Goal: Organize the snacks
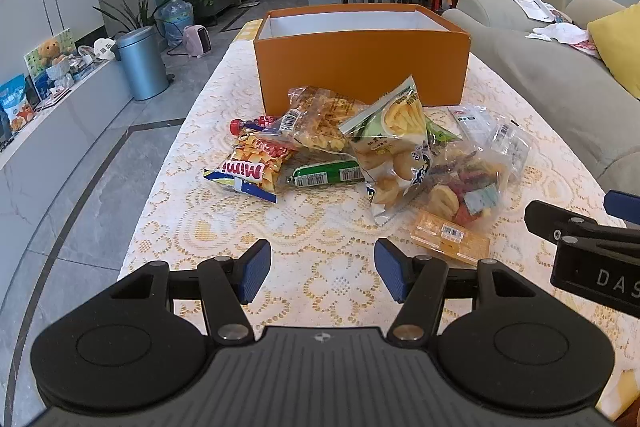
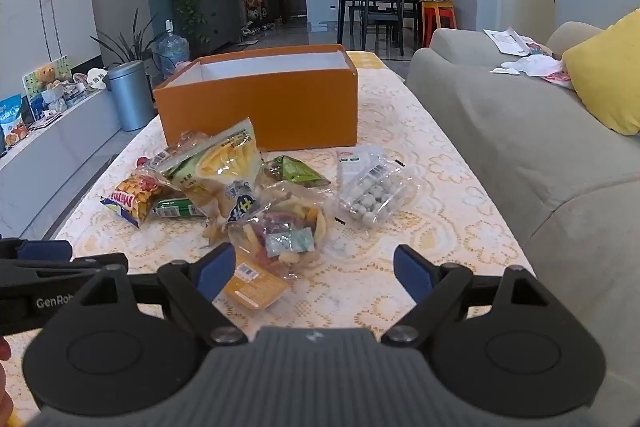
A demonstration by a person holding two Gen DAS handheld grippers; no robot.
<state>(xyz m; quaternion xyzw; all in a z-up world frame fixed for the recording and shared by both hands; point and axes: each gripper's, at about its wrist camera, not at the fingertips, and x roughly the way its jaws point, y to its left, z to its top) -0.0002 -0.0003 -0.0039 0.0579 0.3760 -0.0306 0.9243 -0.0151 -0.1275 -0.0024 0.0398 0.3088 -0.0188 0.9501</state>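
A pile of snack packets lies on the lace-covered table in front of an open orange box [image 1: 360,67] [image 2: 260,107]. It includes a Mimi chips bag [image 1: 250,167] [image 2: 134,201], a green sausage [image 1: 324,174], a clear bag of mixed sweets [image 1: 464,187] [image 2: 280,231], a flat orange packet [image 1: 452,237] [image 2: 252,285] and a clear pack of white balls [image 2: 370,199]. My left gripper [image 1: 320,273] is open and empty, short of the pile. My right gripper [image 2: 314,273] is open and empty, its left finger beside the orange packet.
A grey sofa [image 2: 520,147] with a yellow cushion [image 2: 608,75] runs along the table's right side. A grey bin [image 1: 142,63] and a low shelf with items stand on the left floor. The table's left edge [image 1: 160,187] drops to tiled floor.
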